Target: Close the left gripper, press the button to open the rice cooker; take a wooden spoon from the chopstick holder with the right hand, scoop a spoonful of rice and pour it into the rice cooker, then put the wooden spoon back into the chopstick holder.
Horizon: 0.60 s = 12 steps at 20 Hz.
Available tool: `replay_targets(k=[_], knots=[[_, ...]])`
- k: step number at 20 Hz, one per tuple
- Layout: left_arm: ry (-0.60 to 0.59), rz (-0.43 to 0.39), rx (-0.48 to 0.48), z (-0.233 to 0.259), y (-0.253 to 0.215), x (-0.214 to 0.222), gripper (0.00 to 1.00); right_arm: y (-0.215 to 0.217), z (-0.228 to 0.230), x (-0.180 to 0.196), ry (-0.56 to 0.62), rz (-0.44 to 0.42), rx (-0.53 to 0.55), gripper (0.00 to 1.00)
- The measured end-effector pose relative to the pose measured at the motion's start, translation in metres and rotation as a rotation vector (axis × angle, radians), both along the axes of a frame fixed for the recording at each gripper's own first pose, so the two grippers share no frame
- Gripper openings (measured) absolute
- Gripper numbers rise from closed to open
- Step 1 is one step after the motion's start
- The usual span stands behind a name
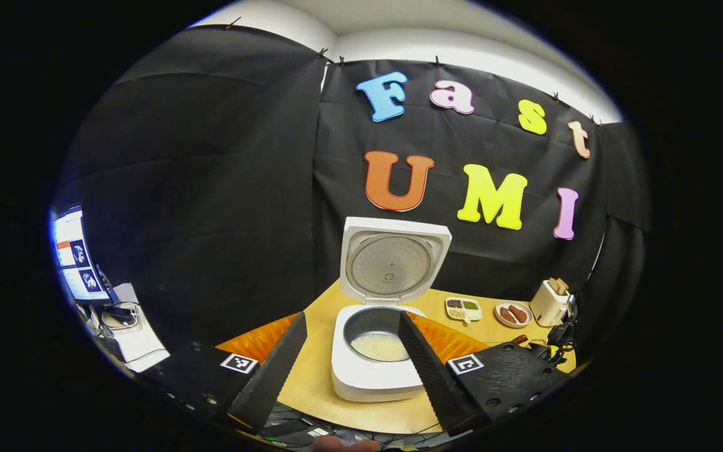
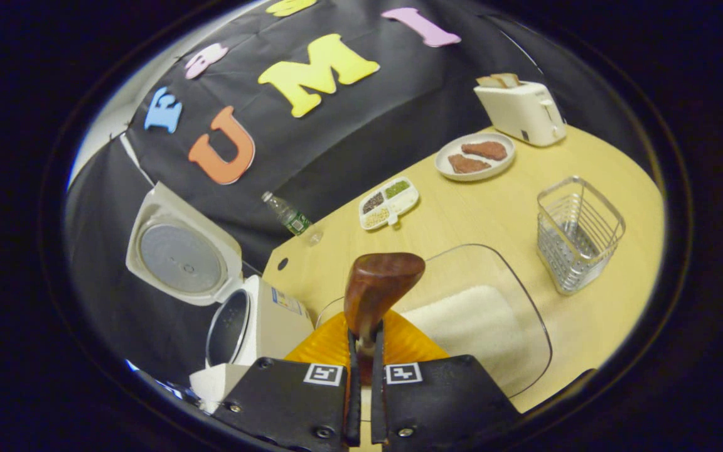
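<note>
Pinched between the right gripper (image 2: 366,351) jaws, the brown wooden spoon (image 2: 379,290) hangs over the clear rice tray (image 2: 528,314); scooping seems next. Left gripper (image 1: 352,358) jaws are spread before the open white rice cooker (image 1: 377,370).

Right gripper (image 2: 365,351) clamps wooden spoon (image 2: 379,289) above rice.

My left gripper (image 1: 350,355) carries two long ribbed fingers (image 1: 272,369), each base bearing a square black-and-white marker (image 1: 238,363) with screws at six o'clock. My right gripper (image 2: 365,351) wears matching markers (image 2: 323,375).
</note>
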<state>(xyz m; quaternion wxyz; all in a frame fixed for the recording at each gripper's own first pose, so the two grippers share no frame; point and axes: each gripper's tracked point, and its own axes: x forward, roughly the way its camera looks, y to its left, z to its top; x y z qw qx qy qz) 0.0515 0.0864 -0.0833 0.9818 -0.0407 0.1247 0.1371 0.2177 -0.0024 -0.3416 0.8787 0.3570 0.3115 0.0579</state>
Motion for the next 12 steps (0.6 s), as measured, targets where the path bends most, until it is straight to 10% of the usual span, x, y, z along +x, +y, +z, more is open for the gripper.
replay_targets(k=[12], knots=[[-0.036,-0.019,0.019,0.013,-0.035,0.002,0.94,-0.084,0.094,-0.015,-0.098,-0.117,0.281,0.11]])
